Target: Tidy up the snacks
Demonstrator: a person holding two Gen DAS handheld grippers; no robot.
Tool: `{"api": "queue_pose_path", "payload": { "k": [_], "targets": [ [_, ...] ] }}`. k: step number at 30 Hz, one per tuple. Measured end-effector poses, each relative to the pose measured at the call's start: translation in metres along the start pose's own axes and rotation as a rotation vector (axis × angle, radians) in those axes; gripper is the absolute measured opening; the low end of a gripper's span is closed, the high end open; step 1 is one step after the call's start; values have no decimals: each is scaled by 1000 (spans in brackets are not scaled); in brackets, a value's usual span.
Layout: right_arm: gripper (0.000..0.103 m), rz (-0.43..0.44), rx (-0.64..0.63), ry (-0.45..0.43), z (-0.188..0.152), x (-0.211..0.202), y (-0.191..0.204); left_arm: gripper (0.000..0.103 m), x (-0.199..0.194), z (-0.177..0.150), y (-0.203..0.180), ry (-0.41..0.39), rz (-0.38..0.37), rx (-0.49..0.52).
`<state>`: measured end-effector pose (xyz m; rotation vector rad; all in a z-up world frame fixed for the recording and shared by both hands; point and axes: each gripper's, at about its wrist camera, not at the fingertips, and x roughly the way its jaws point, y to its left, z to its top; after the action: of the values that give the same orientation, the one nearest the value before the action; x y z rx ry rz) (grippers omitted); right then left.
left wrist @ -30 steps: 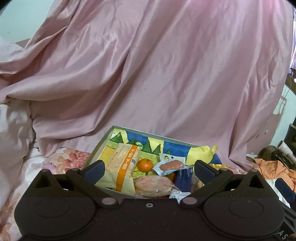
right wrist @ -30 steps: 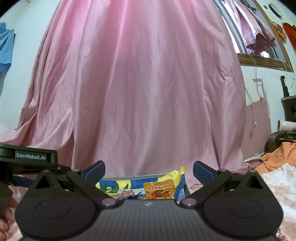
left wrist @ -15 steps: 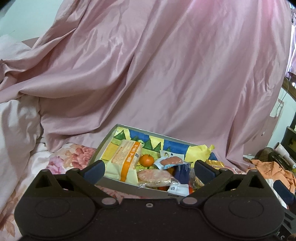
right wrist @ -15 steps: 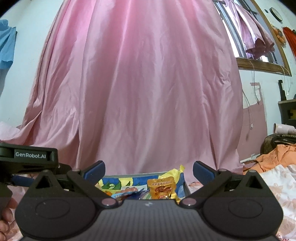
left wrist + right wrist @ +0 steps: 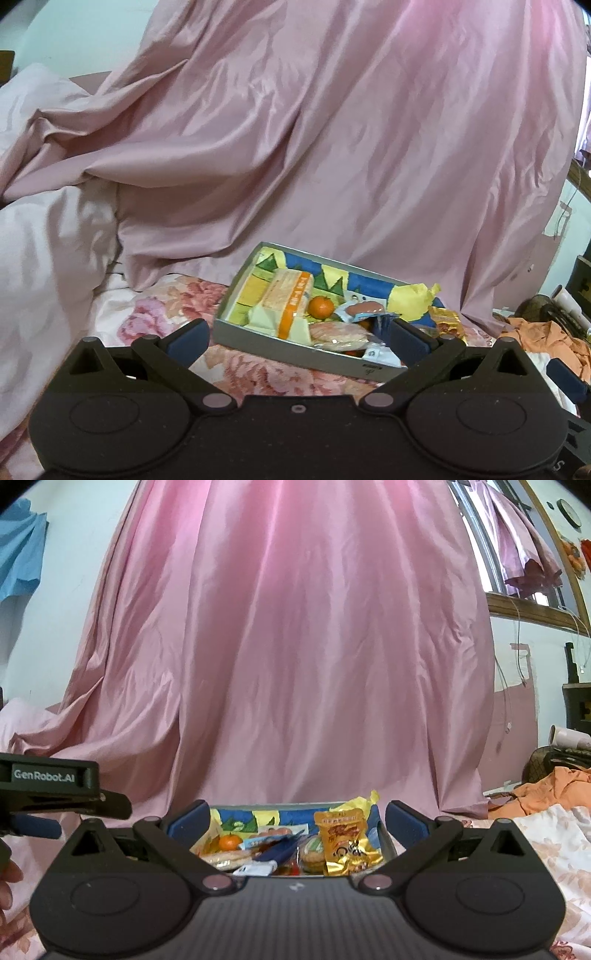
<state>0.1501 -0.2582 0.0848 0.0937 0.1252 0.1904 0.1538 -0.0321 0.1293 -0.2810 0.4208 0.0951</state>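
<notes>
A: Where are the snacks?

B: In the grey box point(image 5: 295, 355) on the floral bedsheet point(image 5: 162, 314): a tangerine point(image 5: 320, 307), a yellow-orange wafer pack point(image 5: 284, 302), a pink sausage pack point(image 5: 364, 309), and a gold pouch point(image 5: 341, 840) upright at its right end.

A: And around it?

B: A pink curtain point(image 5: 295, 646) hangs just behind the box. Orange cloth point(image 5: 546, 338) lies well to the right.

A: The claws?

B: The left gripper point(image 5: 295, 336) hangs before the box, fingers spread, empty. The right gripper point(image 5: 295, 821) is likewise wide apart, framing the box, touching nothing.
</notes>
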Motion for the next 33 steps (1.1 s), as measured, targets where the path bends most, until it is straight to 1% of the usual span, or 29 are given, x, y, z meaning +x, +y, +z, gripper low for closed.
{"api": "queue_pose_path", "payload": {
  "k": [5,16,23,33],
  "targets": [
    [103,-10,-1,0,0,-9,3,102,-15,-2,7,-51,6,12],
    [103,-35,-30,-29,-2,-38,14,102,-53,-15,14,-136,1,109],
    [103,-33,-51,-15,-6,-57,18,102,-64,-24,26,-132,8,86],
    [103,-34,-60,-36,-9,-76,21,102,-74,-38,40,-139,33,97]
  ]
}}
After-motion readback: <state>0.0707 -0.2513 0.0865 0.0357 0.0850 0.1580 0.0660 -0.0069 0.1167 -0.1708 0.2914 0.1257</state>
